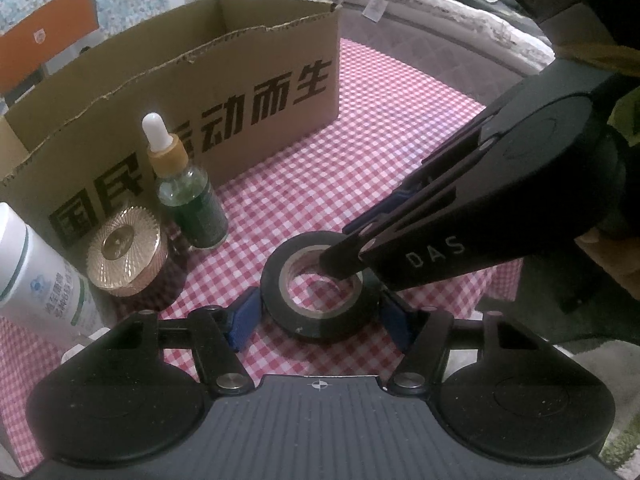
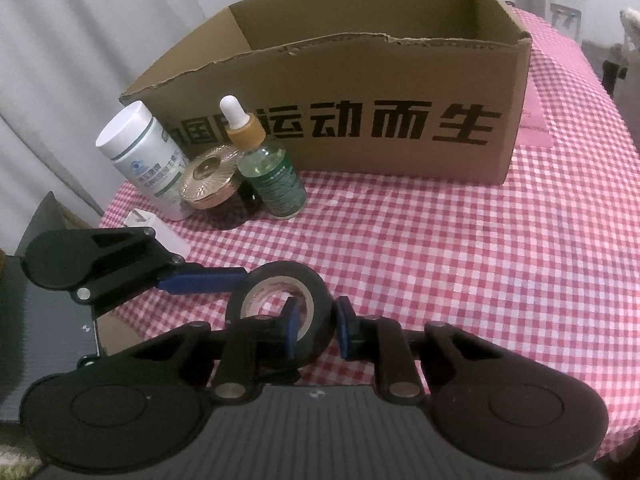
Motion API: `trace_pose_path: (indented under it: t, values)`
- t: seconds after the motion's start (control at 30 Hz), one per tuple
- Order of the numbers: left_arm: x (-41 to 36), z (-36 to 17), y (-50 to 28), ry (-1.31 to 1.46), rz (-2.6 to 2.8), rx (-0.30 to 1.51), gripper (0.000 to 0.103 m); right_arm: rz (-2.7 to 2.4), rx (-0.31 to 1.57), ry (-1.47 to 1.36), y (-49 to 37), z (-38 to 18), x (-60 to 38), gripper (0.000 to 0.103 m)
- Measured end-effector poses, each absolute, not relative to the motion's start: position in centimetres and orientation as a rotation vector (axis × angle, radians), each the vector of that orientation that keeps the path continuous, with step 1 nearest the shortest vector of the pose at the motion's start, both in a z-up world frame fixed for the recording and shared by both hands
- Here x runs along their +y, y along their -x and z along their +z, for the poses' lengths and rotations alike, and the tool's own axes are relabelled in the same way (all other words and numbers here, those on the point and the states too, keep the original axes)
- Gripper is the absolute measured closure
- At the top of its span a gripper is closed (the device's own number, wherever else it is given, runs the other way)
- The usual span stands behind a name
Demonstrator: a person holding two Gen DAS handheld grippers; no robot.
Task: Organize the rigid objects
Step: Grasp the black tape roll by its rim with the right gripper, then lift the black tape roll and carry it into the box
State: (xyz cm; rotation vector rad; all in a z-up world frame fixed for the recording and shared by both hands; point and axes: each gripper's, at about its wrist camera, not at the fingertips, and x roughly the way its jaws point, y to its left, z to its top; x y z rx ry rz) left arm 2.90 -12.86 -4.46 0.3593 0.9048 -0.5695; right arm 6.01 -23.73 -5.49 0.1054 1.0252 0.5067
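Observation:
A black tape roll (image 1: pixel 320 304) lies flat on the red-checked tablecloth (image 1: pixel 360 168). My left gripper (image 1: pixel 320 318) straddles it, blue pads at both outer sides and touching. My right gripper (image 2: pixel 316 330) comes from the right: one finger is inside the roll's hole, the other outside its wall (image 2: pixel 280 292), with a small gap showing. An open cardboard box (image 2: pixel 360 128) stands behind.
A green dropper bottle (image 2: pixel 272 176), a gold-lidded jar (image 2: pixel 208 180) and a white bottle (image 2: pixel 144 152) stand by the box's left front. A small white object (image 2: pixel 156 228) lies nearby. A bed with blankets (image 1: pixel 440 4) is beyond the table.

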Motion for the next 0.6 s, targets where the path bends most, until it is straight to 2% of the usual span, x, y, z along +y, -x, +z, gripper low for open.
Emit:
trace_pose_path:
  t: [0.3,0.6]
  values:
    - [-12.6,-1.7,-2.1,-0.346,-0.564,0.825,0.039,0.488,0.969,-0.091,-4.9,-2.8,-23.8,0.083]
    - [-11.2,4.4,-3.3,-0.305,-0.522,0.718,0.039,0.520,0.810,-0.028,-4.9,4.7,-23.7,0.084]
